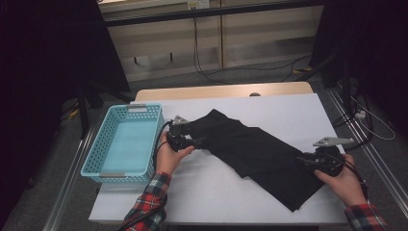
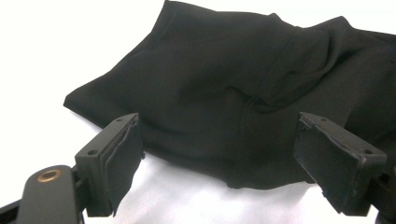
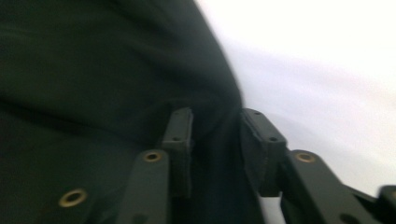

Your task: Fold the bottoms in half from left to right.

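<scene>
My black garment (image 1: pixel 250 151) lies loosely folded on the white worktop (image 1: pixel 202 187), stretched on a slant from the far left to the near right. Its cloth is plain, matte and rumpled, with soft folds and a seam near its left end; the near-right end spreads wider and flatter

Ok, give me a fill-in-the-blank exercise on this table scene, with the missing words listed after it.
1. The black garment lies on a ____ table cover.
2. The basket at the table's left edge is light ____.
3. The left gripper has its jaws ____, with the garment's edge just ahead of them.
4. The person's sleeves have a red ____ pattern.

Missing words: white; blue; open; plaid
</scene>
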The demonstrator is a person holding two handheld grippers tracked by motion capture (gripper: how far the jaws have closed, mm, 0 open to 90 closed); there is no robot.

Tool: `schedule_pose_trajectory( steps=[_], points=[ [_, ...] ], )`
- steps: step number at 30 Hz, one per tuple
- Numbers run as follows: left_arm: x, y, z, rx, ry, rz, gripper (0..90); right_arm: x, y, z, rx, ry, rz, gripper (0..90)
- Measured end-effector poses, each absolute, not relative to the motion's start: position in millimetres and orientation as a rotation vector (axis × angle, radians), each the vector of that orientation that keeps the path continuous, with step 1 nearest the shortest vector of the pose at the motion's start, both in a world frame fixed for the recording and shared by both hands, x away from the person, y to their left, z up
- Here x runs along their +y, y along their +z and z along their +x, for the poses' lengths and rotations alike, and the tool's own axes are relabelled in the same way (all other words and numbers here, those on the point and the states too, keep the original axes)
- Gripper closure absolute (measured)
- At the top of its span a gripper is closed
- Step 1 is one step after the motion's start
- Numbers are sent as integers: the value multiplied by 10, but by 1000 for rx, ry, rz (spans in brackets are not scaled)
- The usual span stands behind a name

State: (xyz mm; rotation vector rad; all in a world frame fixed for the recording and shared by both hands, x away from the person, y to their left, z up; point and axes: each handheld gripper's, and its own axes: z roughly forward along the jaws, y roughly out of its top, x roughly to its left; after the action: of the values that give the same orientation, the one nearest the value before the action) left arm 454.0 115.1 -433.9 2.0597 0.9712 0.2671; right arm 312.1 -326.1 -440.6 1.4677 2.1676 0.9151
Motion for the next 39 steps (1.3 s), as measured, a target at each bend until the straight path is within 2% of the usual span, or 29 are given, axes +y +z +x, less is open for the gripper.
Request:
schedule_pose_trajectory(
  steps=[9,21,26,27,30,32,37,39],
  points=[
    [1142,-4375,4516,982,268,2051,162,-2901,-4346,3046,2209,1015,1369,397],
    [1141,-4406,4525,985,265,2063,159,-2502,-4407,2959,2282,1091,1298,296],
    [1118,-4410,4530,979,262,2071,159,-2421,-4383,2907,2294,1125,1268,286],
    [1113,-4410,4530,976,268,2073,159,-2408,-4374,2895,2297,1128,1261,294],
    [1093,-4413,4527,972,276,2079,158,-2374,-4343,2860,2310,1152,1233,436],
    [1071,-4418,4523,967,286,2086,152,-2343,-4329,2840,2325,1163,1228,464],
    [1054,-4428,4532,968,274,2086,167,-2239,-4315,2772,2367,1185,1177,654],
    [1045,-4437,4536,976,282,2080,173,-2195,-4333,2758,2400,1181,1153,678]
  ],
)
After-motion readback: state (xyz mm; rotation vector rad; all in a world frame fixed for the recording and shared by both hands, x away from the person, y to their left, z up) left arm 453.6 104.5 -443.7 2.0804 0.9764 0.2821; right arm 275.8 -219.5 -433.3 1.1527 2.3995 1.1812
